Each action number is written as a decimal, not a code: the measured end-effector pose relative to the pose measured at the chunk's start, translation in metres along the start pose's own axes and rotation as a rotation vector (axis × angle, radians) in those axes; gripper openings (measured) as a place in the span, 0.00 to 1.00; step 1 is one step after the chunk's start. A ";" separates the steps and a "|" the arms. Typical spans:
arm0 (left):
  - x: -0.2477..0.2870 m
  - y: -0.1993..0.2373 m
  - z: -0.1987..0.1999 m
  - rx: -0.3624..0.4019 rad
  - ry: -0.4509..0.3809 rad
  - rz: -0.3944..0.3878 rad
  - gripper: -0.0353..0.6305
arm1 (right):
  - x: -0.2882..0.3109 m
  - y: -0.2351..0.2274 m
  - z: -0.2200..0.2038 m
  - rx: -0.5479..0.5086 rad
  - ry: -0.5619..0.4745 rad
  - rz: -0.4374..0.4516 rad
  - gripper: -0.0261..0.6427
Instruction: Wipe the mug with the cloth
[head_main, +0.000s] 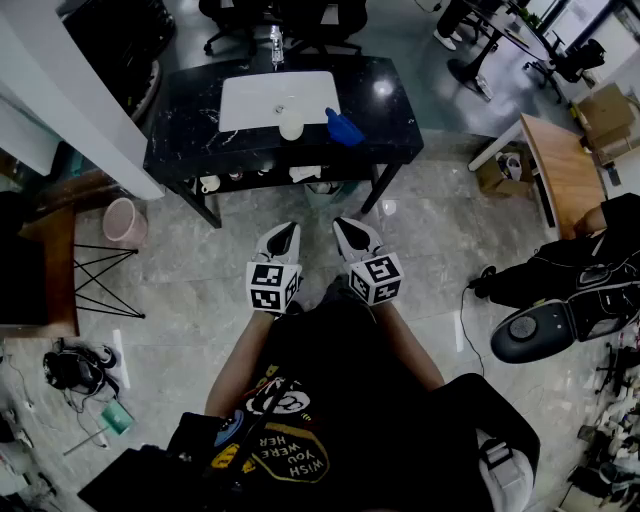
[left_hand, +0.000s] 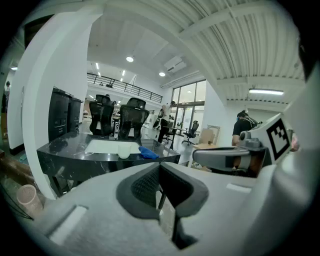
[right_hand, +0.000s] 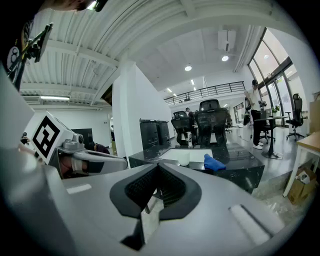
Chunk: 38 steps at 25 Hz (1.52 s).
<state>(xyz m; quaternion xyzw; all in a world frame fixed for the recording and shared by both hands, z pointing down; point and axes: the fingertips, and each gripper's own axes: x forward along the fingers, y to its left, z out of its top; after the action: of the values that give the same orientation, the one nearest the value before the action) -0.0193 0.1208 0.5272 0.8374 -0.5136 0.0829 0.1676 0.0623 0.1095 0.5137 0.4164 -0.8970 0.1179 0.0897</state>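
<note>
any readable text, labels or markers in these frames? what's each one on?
"WISH YOU WERE HERE": on the person's black shirt, upside down in the head view.
Square black-and-white markers, no letters: on the cubes of the left gripper and right gripper.
Bottle at the table's far edge: any print is too small to read.
Mug and cloth: no print visible.

One mug (head_main: 290, 127), one blue cloth (head_main: 344, 128), one white mat (head_main: 250, 100), one black table (head_main: 180, 130), one bottle (head_main: 276, 45), one pink bucket (head_main: 125, 222). Two grippers: left gripper (head_main: 286, 232), right gripper (head_main: 346, 228). Two black chairs (left_hand: 101, 117) behind the table.
</note>
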 end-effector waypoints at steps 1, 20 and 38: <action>-0.001 0.001 0.000 -0.002 0.001 0.001 0.06 | 0.000 0.001 0.001 0.000 0.000 0.003 0.04; 0.000 0.011 -0.005 -0.026 0.019 0.007 0.06 | 0.010 0.006 -0.001 0.012 0.004 0.025 0.04; 0.037 0.007 -0.014 -0.161 0.044 -0.028 0.06 | 0.011 -0.028 -0.020 0.074 0.105 -0.002 0.04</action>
<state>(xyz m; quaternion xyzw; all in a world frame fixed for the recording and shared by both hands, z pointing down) -0.0080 0.0928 0.5529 0.8264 -0.5028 0.0573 0.2468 0.0779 0.0902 0.5399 0.4137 -0.8856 0.1727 0.1212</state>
